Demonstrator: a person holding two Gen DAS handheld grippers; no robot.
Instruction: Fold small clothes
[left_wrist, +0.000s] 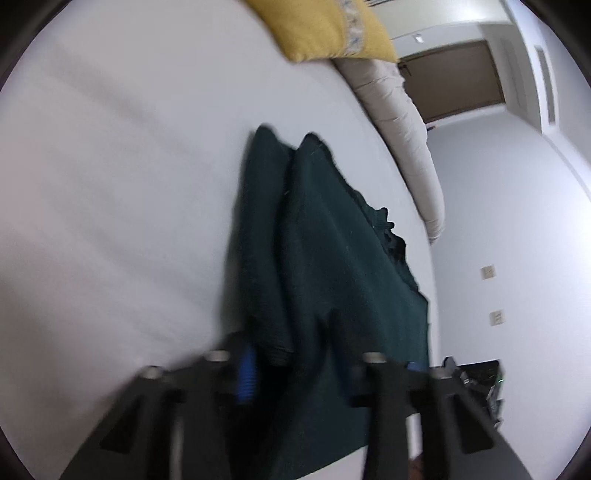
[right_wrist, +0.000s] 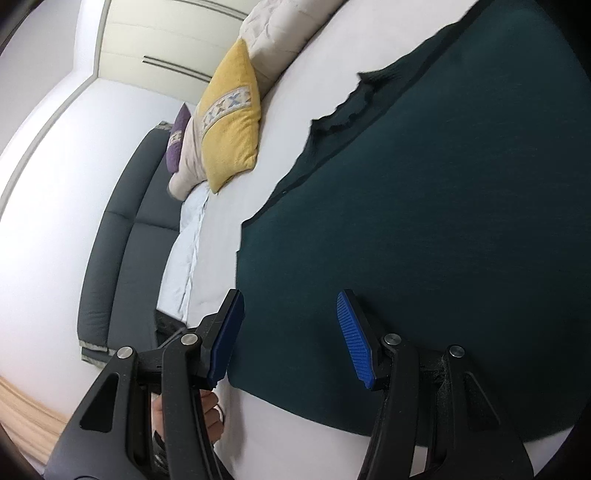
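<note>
Cushion (right_wrist: 229, 118) lies beyond garment (right_wrist: 424, 221); right fingers (right_wrist: 347, 339) spread apart, left fingers' (left_wrist: 247, 376) state unclear.

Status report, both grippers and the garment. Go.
Left hand-held gripper shut on dark green garment, cloth bunched between its fingers. Right hand-held gripper open above the garment's edge, gripping nothing. Yellow cushion well clear.

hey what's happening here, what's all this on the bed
A person with a gripper in each hand is folding a dark green garment on a white bed. The left gripper has garment fabric bunched between its fingers, though blur hides whether they pinch it. The right gripper is open over the garment's near edge, gripping nothing. A yellow pillow sits at the head of the bed.
</note>
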